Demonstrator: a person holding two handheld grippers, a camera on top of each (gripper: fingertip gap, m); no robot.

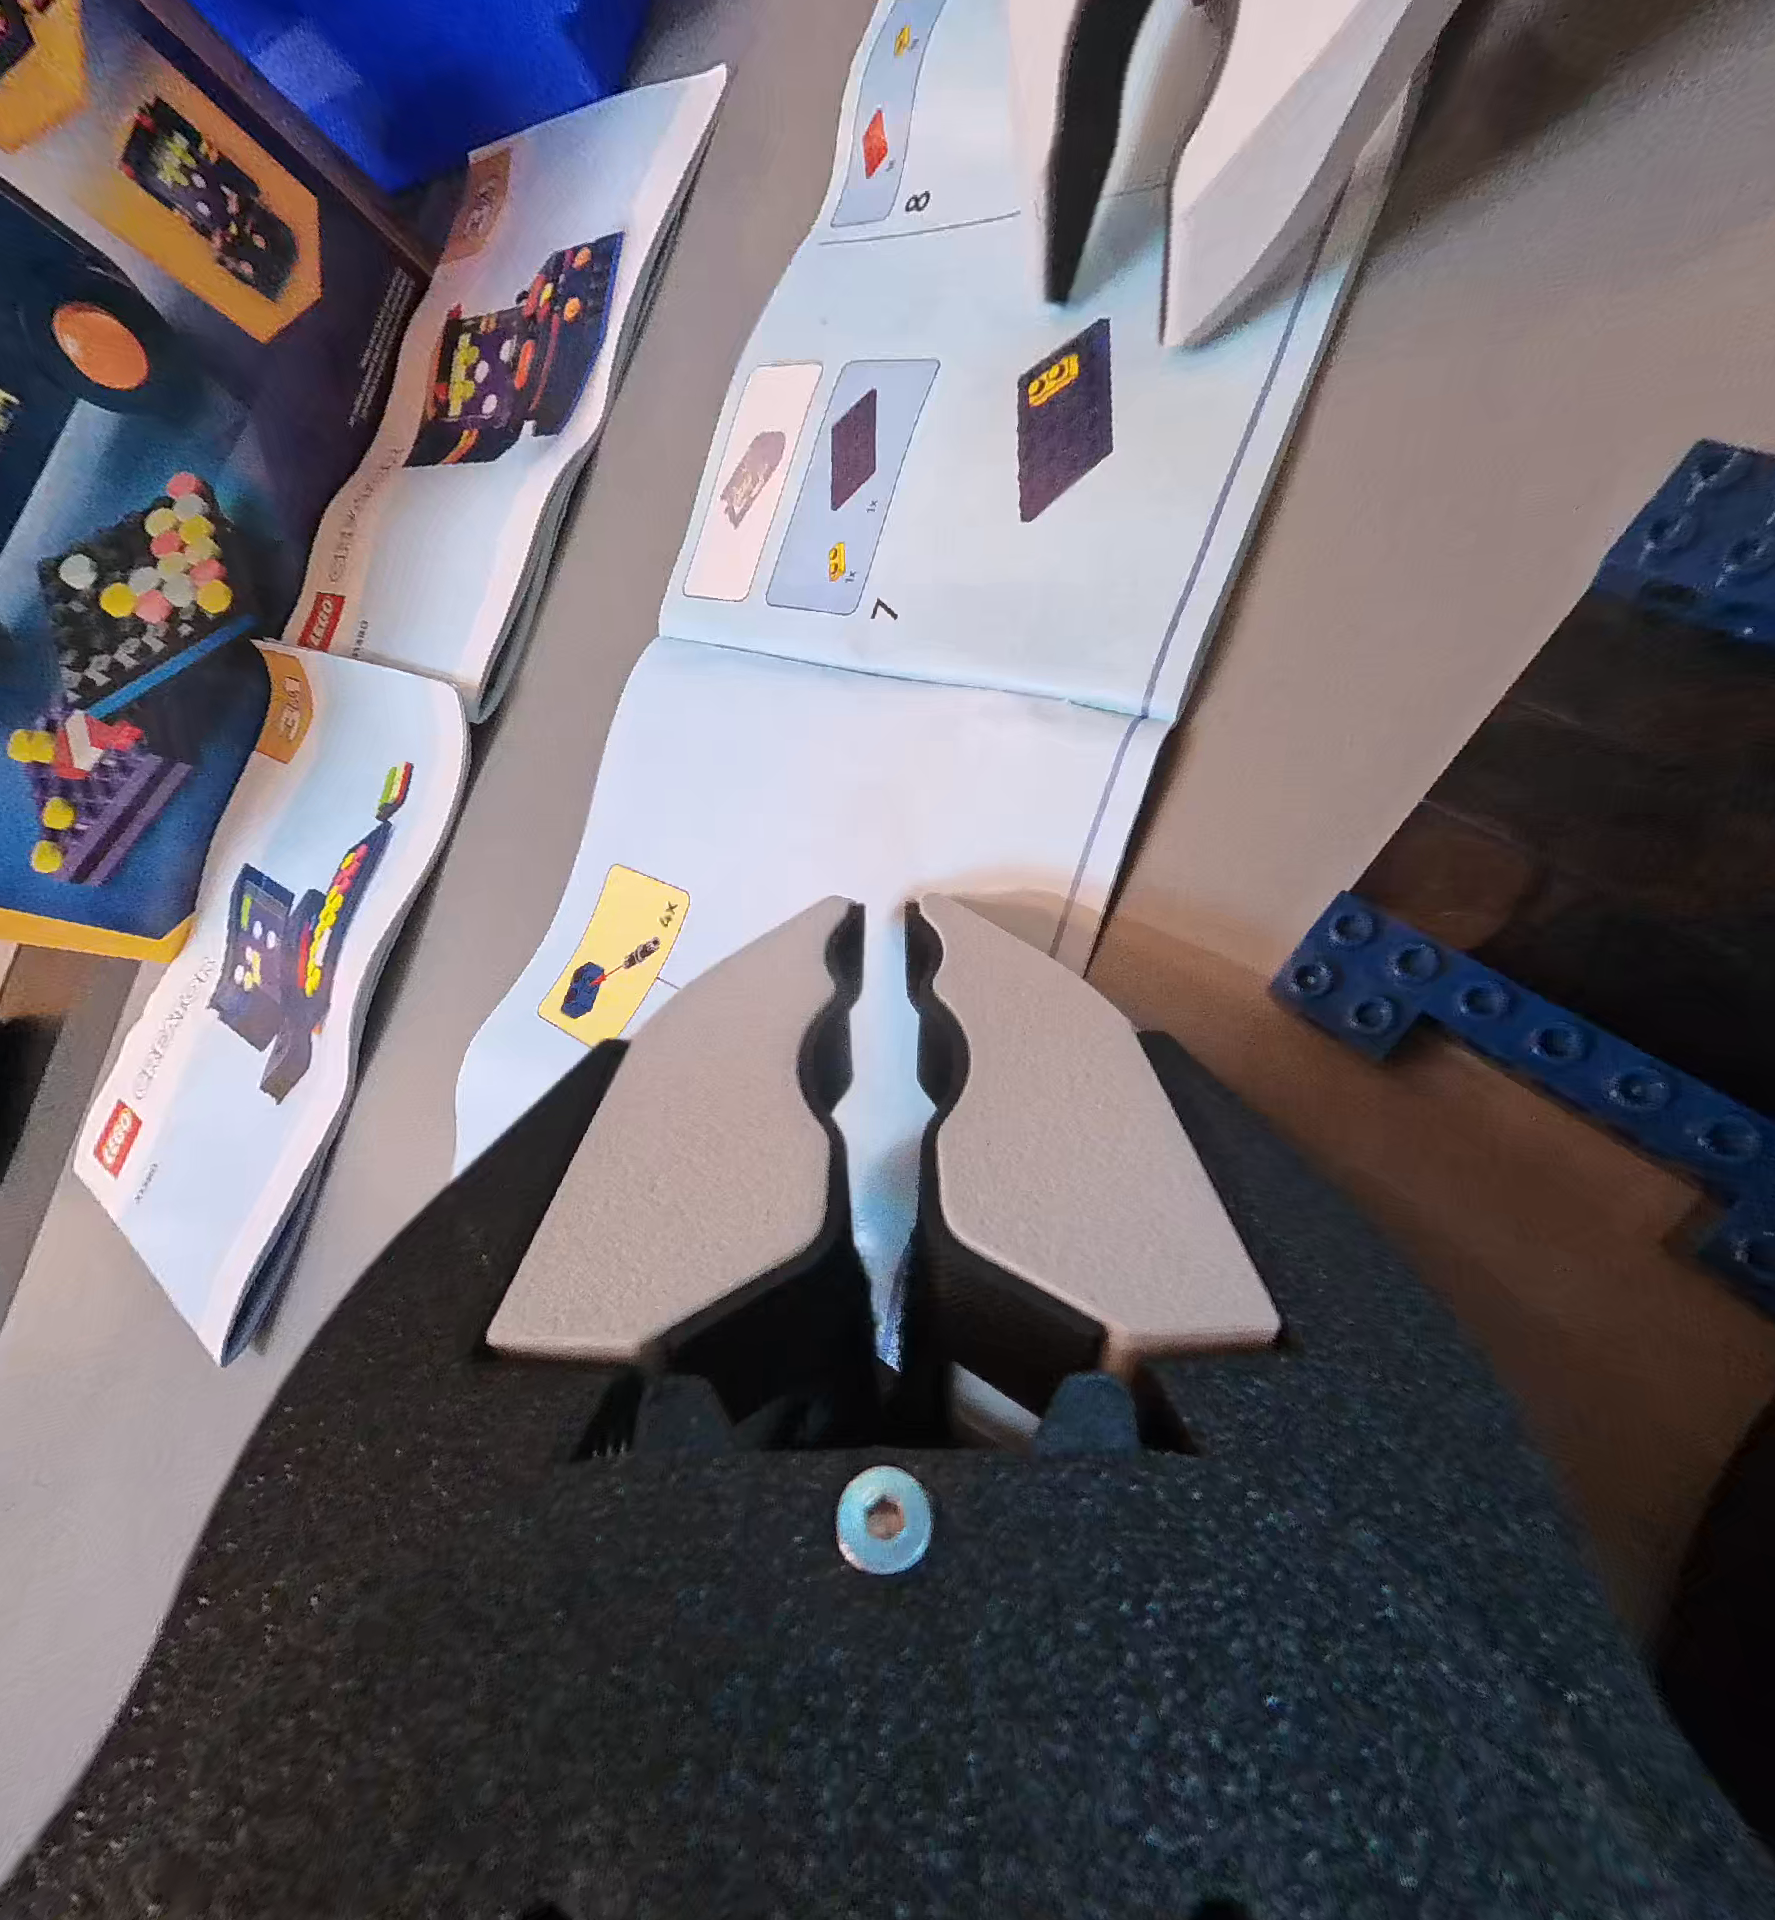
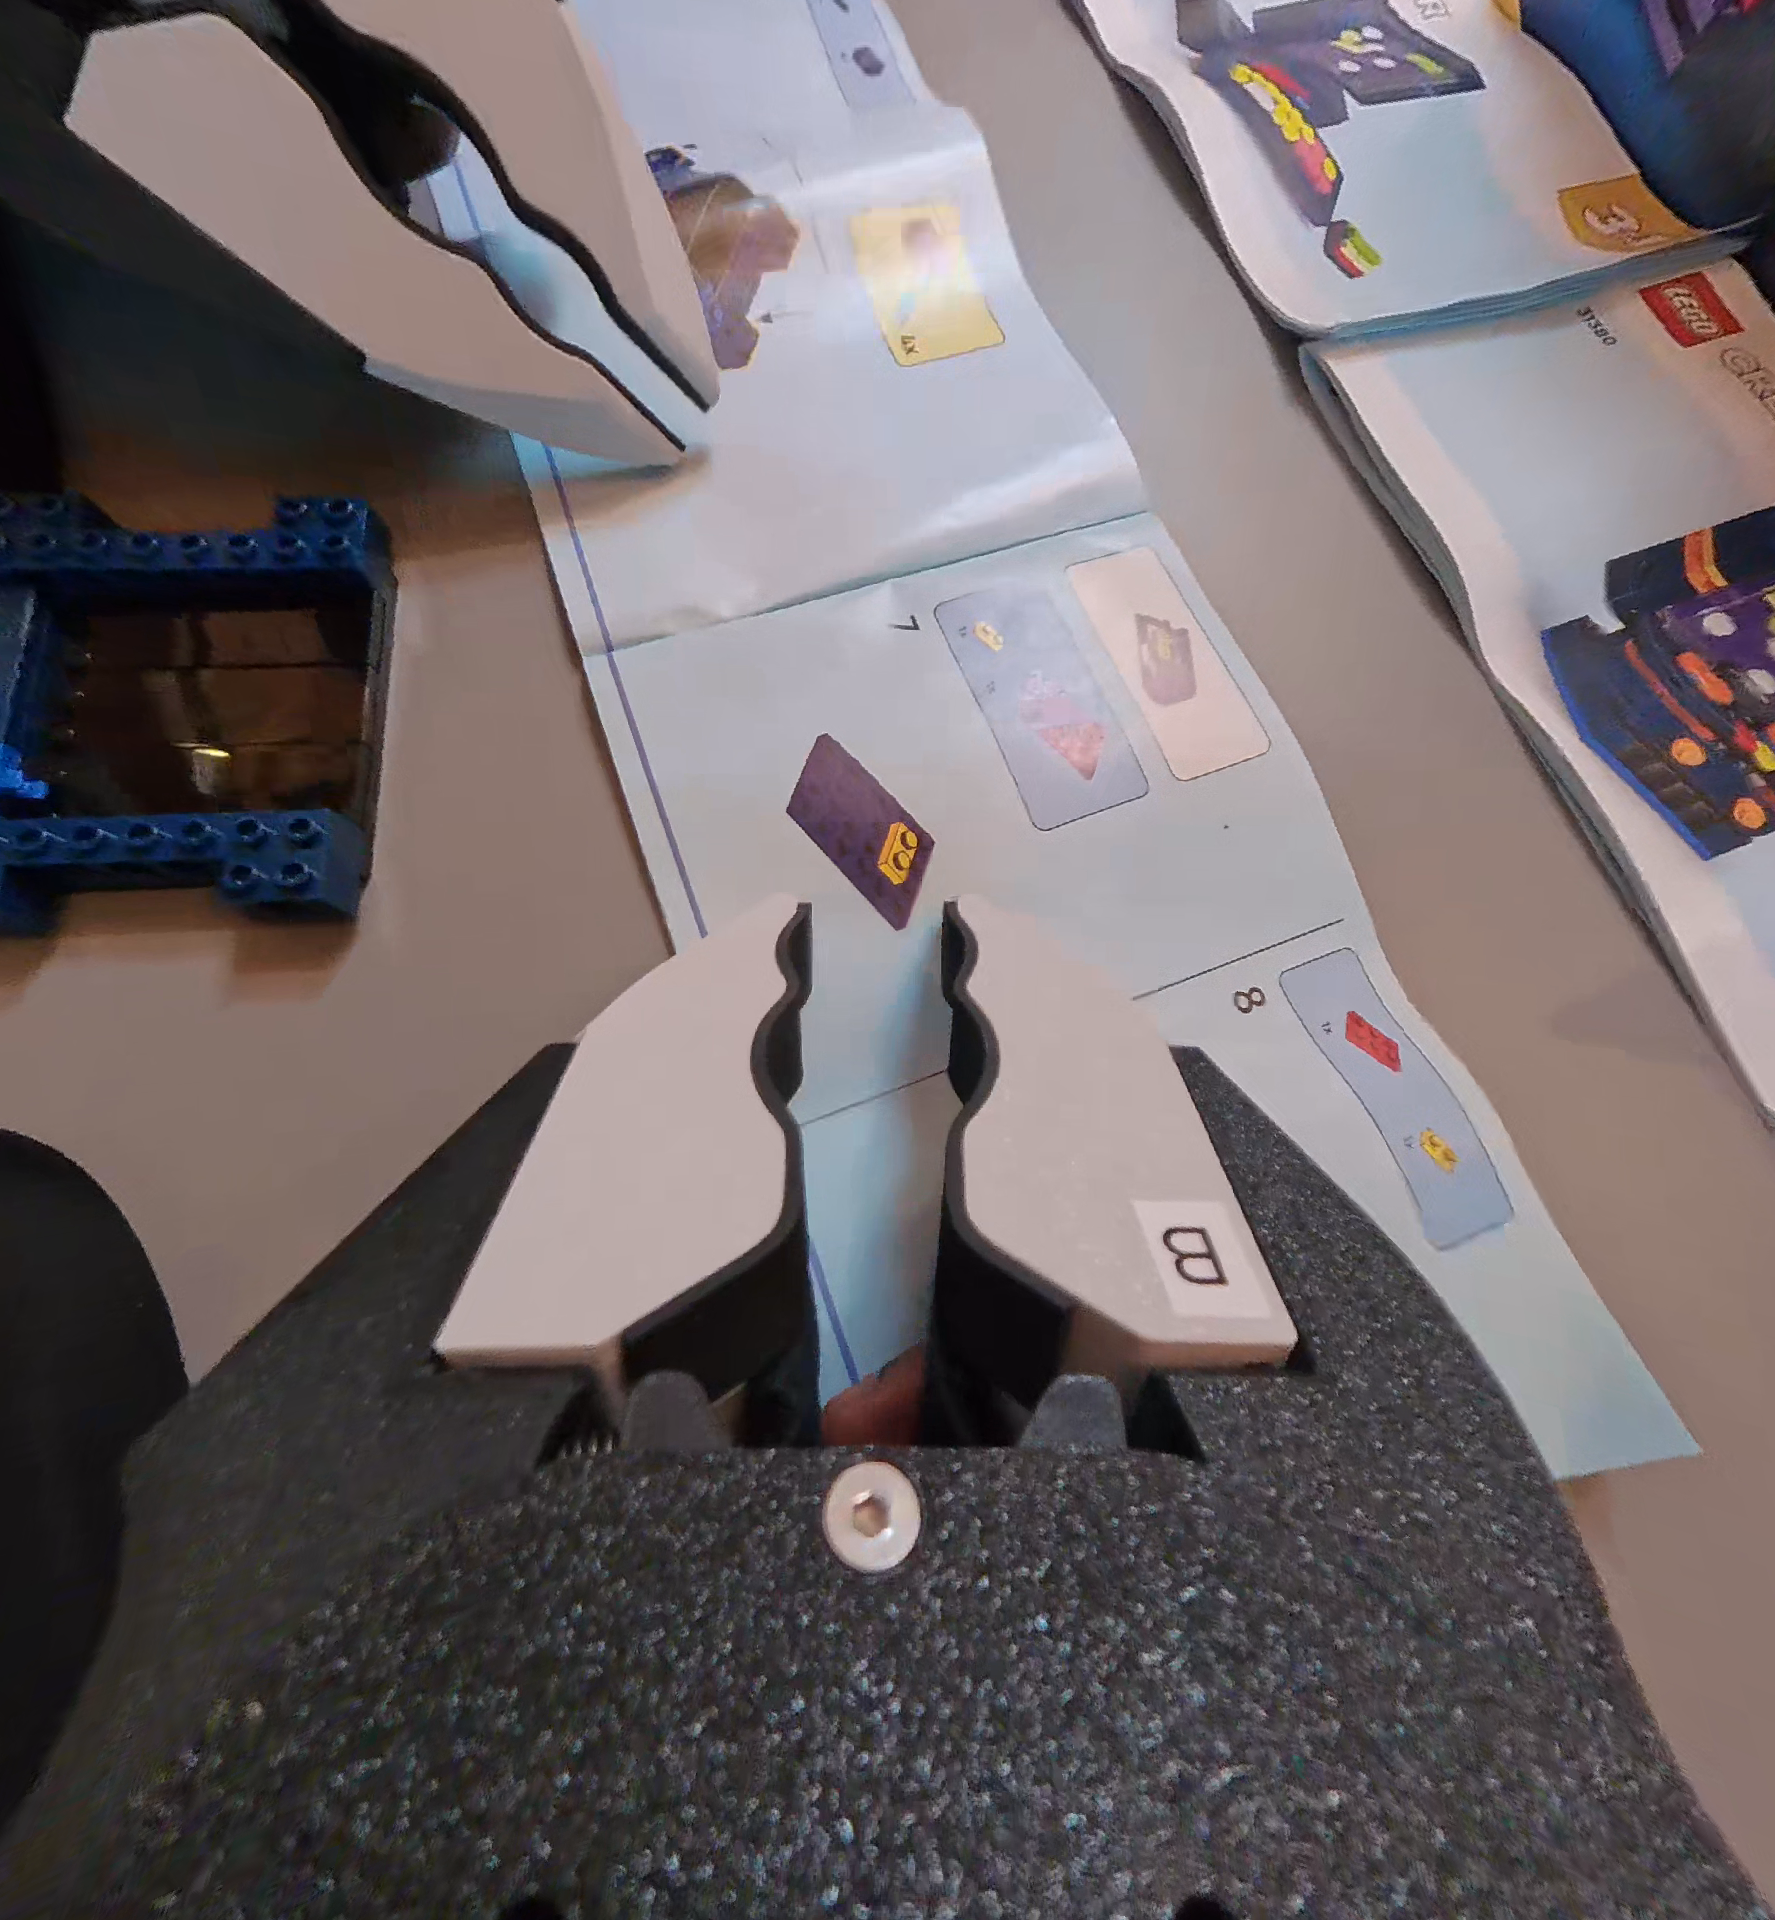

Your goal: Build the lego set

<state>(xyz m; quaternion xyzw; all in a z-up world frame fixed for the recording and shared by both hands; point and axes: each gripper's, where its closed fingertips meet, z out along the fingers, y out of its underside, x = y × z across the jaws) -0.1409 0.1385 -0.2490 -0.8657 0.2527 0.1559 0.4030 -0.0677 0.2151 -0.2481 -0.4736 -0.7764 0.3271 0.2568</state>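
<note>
Hiding booklet (image 2: 966,499) print: open, bare right gripper (image 2: 875,914).

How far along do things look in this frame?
Done: a blue brick frame stands built beside the open booklet. In hand: nothing visibly gripped. The left gripper is nearly closed and the right gripper open, both over its pages. Remaining: two closed booklets lie untouched nearby.

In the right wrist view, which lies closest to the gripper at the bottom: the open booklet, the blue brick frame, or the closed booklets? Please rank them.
From the right gripper:
1. Open booklet, right under the fingertips.
2. Blue brick frame, off to the left on the table.
3. Closed booklets, farther off at the upper right.
</note>
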